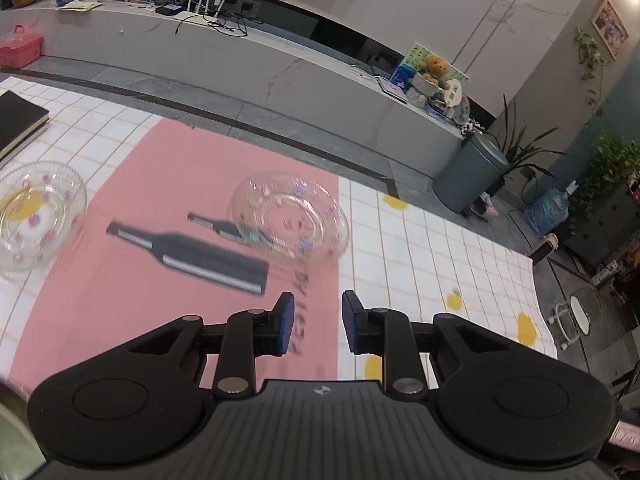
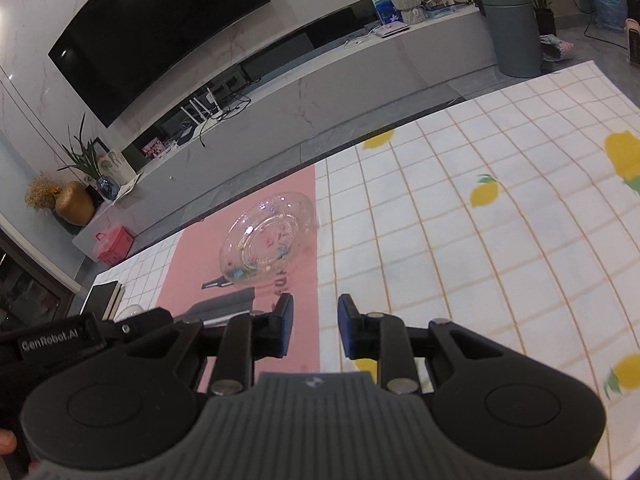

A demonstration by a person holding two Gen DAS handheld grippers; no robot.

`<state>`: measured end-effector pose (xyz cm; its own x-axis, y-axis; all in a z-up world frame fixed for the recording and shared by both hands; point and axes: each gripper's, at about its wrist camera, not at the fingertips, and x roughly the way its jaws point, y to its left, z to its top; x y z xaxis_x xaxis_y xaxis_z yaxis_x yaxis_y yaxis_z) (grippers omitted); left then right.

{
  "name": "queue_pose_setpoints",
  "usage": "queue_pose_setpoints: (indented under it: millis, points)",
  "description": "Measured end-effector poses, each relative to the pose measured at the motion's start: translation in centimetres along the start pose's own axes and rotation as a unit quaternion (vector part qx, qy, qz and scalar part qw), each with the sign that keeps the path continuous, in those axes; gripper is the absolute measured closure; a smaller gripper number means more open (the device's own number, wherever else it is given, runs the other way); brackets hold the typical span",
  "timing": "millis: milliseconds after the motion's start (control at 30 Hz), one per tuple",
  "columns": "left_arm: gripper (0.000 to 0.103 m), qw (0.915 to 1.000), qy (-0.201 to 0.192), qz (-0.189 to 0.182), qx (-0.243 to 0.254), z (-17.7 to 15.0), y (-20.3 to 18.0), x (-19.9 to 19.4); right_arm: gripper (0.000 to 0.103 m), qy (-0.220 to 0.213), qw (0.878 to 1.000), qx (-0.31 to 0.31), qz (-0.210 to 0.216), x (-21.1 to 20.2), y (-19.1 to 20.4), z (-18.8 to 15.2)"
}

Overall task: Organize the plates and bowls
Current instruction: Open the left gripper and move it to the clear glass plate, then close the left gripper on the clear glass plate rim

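While both tools, left tool (image 1: 317,322) and right tool (image 2: 315,326), apart and empty: could chip far glass plate (image 1: 289,219) if clamped crooked.

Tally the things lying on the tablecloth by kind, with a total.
Clear glass bowl: 1
Clear glass plate: 1
Black book: 1
Total: 3

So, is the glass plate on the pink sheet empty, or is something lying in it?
Empty. The glass plate shows only the pink sheet through its clear bottom; nothing lies inside.
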<state>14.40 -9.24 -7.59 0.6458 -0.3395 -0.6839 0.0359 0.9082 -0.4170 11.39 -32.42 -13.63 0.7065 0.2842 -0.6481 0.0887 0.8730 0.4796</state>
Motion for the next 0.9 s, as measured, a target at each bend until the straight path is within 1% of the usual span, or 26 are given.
queue_pose_setpoints:
  millis: [67,100,167,300,400,467,533,633,700,767,900]
  points:
    - [0.072,0.9999,0.003,0.004,-0.011,1.2,0.4,0.8,0.077,0.006,1.000,0.002,0.002,1.1,0.3,0.7]
    - [0.069,0.9998,0.007,0.005,-0.019,1.8,0.7,1.2,0.074,0.009,1.000,0.003,0.004,1.7,0.5,1.0]
    - [0.067,0.9993,0.014,0.009,-0.033,2.9,1.4,2.2,0.069,0.014,1.000,0.003,0.004,3.0,0.8,1.6]
    - [0.067,0.9984,0.018,0.027,-0.047,4.7,2.6,4.1,0.069,0.024,1.000,0.000,0.003,5.6,1.4,2.7]
    - [0.067,0.9976,0.020,0.022,-0.062,5.9,3.9,5.9,0.070,0.031,0.999,0.007,0.006,7.6,1.4,3.5]
    - [0.067,0.9963,0.028,0.020,-0.079,6.5,4.9,7.3,0.069,0.035,0.999,0.013,0.010,9.0,1.1,3.9]
    - [0.067,0.9945,0.038,0.021,-0.095,6.9,5.9,8.8,0.070,0.038,0.999,0.017,0.010,10.3,0.8,4.4]
    - [0.067,0.9904,0.050,0.015,-0.128,7.3,7.6,10.8,0.070,0.043,0.998,0.031,0.032,12.1,0.1,5.0]
    - [0.067,0.9889,0.051,0.016,-0.138,7.4,8.3,12.0,0.070,0.049,0.997,0.047,0.040,13.2,-0.6,5.4]
    - [0.067,0.9876,0.053,0.018,-0.146,7.4,9.0,12.8,0.070,0.055,0.996,0.058,0.038,14.2,-1.2,5.6]
    - [0.067,0.9857,0.050,0.020,-0.160,7.4,9.9,13.8,0.073,0.059,0.994,0.085,0.044,15.4,-2.4,5.6]
